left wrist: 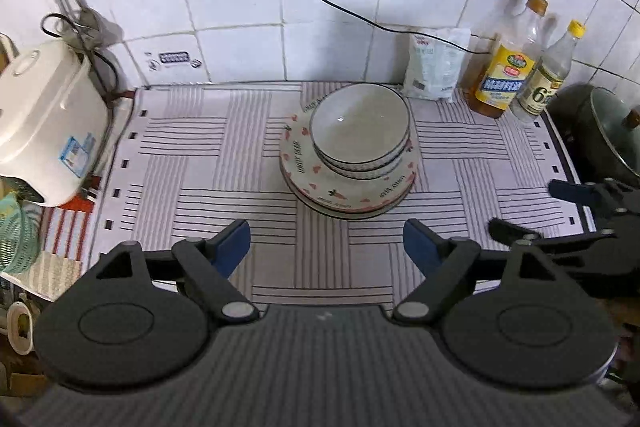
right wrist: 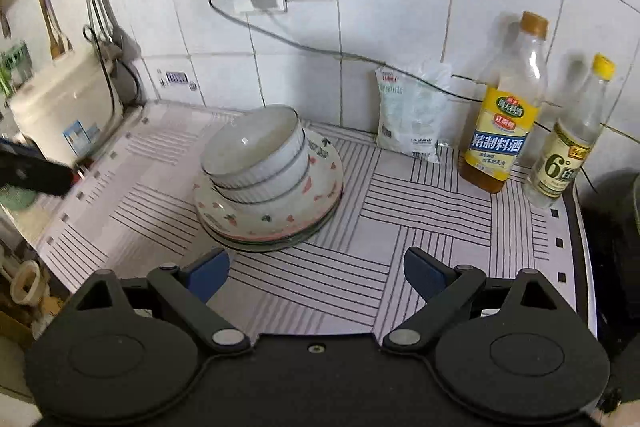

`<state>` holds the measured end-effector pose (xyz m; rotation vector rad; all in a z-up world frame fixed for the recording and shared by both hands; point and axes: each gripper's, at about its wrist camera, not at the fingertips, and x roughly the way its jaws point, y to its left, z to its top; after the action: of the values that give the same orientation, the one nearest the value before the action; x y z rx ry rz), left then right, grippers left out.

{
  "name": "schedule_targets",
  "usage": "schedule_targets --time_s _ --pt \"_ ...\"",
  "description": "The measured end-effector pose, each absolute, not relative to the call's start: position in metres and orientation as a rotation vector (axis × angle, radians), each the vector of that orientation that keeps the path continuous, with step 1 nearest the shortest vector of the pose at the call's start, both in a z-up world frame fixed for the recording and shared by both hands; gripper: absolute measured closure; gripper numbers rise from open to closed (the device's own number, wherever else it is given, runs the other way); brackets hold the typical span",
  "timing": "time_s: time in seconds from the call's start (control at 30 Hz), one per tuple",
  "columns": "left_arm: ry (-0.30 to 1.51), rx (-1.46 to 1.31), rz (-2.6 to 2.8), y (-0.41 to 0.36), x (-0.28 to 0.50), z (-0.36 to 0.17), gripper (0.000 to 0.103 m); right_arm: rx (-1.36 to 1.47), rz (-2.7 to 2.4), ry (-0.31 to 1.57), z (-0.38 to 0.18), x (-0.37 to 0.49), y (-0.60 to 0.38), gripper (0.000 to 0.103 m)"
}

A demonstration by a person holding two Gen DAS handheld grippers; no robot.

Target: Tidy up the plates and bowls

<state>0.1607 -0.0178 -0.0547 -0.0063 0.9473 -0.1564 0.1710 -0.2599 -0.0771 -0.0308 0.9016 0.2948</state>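
A stack stands on the striped mat: white bowls with dark rims (left wrist: 360, 121) (right wrist: 250, 147) nested on patterned plates with hearts and carrots (left wrist: 320, 187) (right wrist: 280, 223). My left gripper (left wrist: 327, 245) hovers in front of the stack, open, with nothing between its blue pads. My right gripper (right wrist: 316, 273) is also open and empty, in front and to the right of the stack. In the left wrist view the right gripper (left wrist: 524, 203) shows at the right edge. A blurred dark finger of the left gripper (right wrist: 36, 171) crosses the right wrist view's left edge.
A white rice cooker (left wrist: 44, 123) sits at the left. Against the tiled wall stand a white bag (left wrist: 434, 67), a yellow-labelled bottle (right wrist: 502, 131) and a clear bottle (right wrist: 568, 155). A dark pot with lid (left wrist: 604, 131) is at the right. A cable (left wrist: 360, 15) runs from the socket.
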Motion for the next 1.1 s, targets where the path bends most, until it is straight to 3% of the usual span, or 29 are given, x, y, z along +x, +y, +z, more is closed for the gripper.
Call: schedule_targets --time_s 0.33,0.73,1.1 --pt "0.861 0.001 -0.154 0.009 0.122 -0.047 0.009 -0.036 0.16 0.851 -0.031 0.121 -0.245 0.005" --pt "0.832 0.125 -0.124 0.021 0.072 -0.037 0.008 -0.069 -0.051 0.825 -0.002 0.069 -0.24 0.002" --pt "0.806 0.072 -0.091 0.021 0.045 -0.031 0.008 -0.057 -0.066 0.843 0.005 0.036 -0.233 0.003"
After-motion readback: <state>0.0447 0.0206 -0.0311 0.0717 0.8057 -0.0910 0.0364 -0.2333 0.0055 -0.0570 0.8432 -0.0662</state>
